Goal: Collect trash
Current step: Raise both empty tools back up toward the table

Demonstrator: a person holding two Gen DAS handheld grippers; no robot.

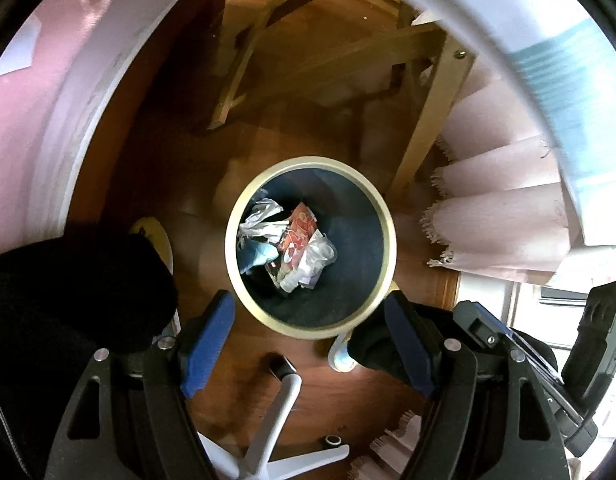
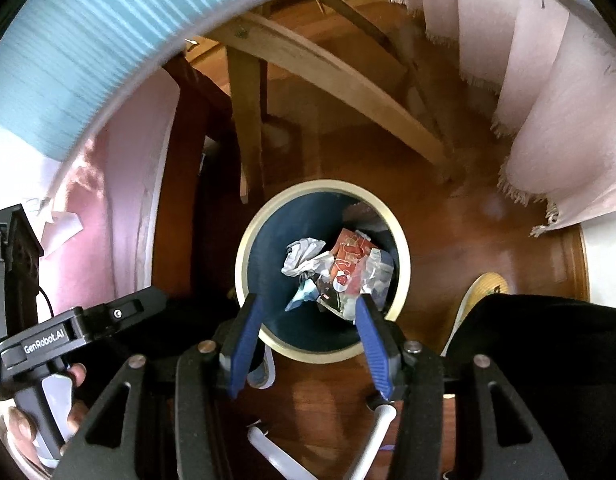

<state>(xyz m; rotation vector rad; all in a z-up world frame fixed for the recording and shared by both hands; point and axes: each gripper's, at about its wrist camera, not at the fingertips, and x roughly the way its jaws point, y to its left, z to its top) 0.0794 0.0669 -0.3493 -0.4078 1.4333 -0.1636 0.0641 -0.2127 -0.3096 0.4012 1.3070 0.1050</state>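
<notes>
A round bin with a cream rim [image 1: 244, 200] and dark blue inside stands on the wooden floor below both grippers; it also shows in the right wrist view [image 2: 403, 264]. In it lie crumpled white paper [image 1: 260, 220], a red-orange wrapper [image 1: 300, 232], clear plastic [image 1: 315, 260] and a blue scrap [image 1: 260, 254]. The same trash shows in the right wrist view [image 2: 335, 268]. My left gripper [image 1: 308, 312] is open and empty above the bin's near rim. My right gripper [image 2: 308, 312] is open and empty above the bin.
A wooden table frame [image 1: 427, 128] stands beyond the bin, with a pink fringed cloth [image 1: 495, 208] hanging at the right. A white office chair base [image 1: 276, 432] lies near on the floor. A yellow slipper [image 2: 479, 292] and dark trouser legs flank the bin.
</notes>
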